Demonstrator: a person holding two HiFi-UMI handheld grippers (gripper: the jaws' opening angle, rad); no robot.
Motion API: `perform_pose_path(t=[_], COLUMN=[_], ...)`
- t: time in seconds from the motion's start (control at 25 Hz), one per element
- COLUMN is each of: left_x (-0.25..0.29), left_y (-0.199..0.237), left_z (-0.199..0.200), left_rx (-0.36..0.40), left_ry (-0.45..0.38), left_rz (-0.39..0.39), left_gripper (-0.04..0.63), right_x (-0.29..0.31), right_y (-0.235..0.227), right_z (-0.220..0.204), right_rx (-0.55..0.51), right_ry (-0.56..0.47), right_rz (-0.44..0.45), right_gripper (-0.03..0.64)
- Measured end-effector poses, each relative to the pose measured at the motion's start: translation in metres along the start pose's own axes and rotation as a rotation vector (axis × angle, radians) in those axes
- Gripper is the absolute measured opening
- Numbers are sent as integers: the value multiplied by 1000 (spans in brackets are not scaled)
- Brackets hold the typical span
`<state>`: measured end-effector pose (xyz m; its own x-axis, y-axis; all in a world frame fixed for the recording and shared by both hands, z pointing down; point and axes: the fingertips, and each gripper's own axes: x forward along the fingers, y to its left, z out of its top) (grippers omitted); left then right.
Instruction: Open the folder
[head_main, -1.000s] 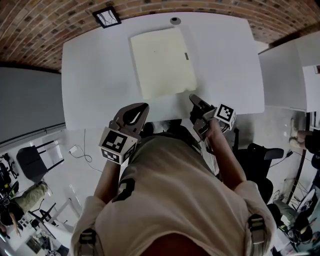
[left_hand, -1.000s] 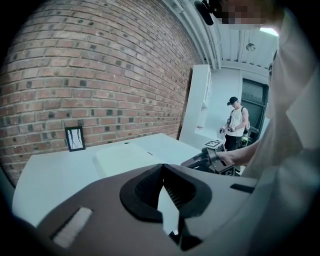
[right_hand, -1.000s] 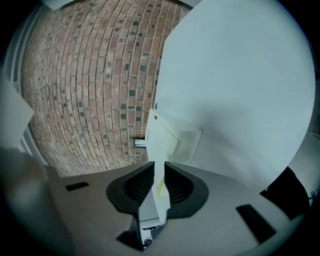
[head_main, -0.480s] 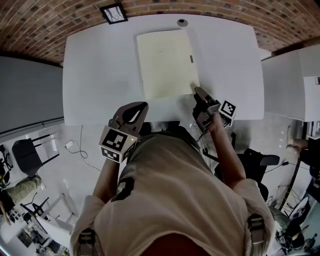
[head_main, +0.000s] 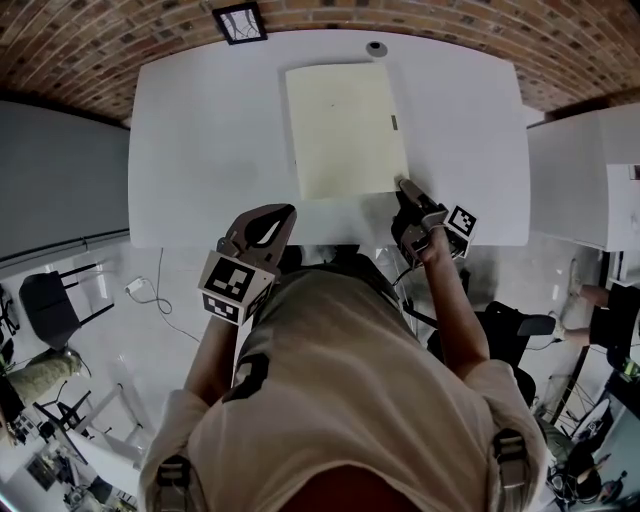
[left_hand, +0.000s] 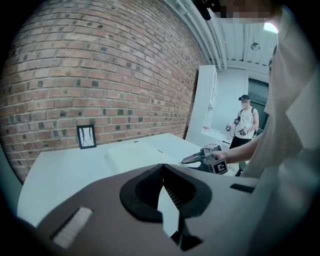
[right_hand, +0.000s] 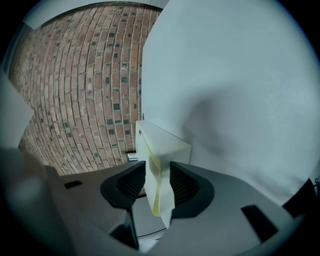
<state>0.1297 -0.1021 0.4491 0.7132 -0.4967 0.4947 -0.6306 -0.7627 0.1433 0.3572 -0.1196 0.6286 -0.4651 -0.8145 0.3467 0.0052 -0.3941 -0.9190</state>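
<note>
The pale yellow rectangular folder (head_main: 345, 125) lies flat and closed on the white table (head_main: 200, 150), at the upper centre of the head view. Your right gripper (head_main: 405, 187) is at the folder's lower right corner. Its jaws have just been closing, and the pads sit against both faces of that corner. Your left gripper (head_main: 280, 213), at the lower left of the folder and apart from it, has its jaws together with nothing between them.

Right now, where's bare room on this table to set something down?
Left of the folder, the table is bare from the frame to the near edge; a strip right of it too. Crowded at its near right corner, which the right claw has just been closing on.
</note>
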Motion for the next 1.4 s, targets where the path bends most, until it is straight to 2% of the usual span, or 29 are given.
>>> perform_pose_path(t=[0.12, 0.4, 0.64, 0.96, 1.24, 1.4], left_x=[-4, -8, -9, -9, -13, -12], left_y=[5, 15, 18, 21, 25, 25], left_z=[-4, -9, -12, -21, -25, -25], left_rx=[-7, -16, -23, -11, -17, -15], left_ry=[-2, -6, -5, 20, 22, 24], left_rz=[1, 0, -1, 12, 19, 15], left_gripper=[3, 3, 3, 3, 3, 3], right_x=[0, 0, -3, -5, -6, -7], right_y=[-3, 2, 1, 6, 12, 15], right_z=[-2, -6, -6, -2, 0, 0], right_rx=[-8, -40, -78, -147, -191, -262], right_ry=[-19, -30, -41, -69, -90, -90], right_rz=[-20, -40, -74, -97, -82, -95], right_gripper=[116, 95, 28, 17, 14, 12])
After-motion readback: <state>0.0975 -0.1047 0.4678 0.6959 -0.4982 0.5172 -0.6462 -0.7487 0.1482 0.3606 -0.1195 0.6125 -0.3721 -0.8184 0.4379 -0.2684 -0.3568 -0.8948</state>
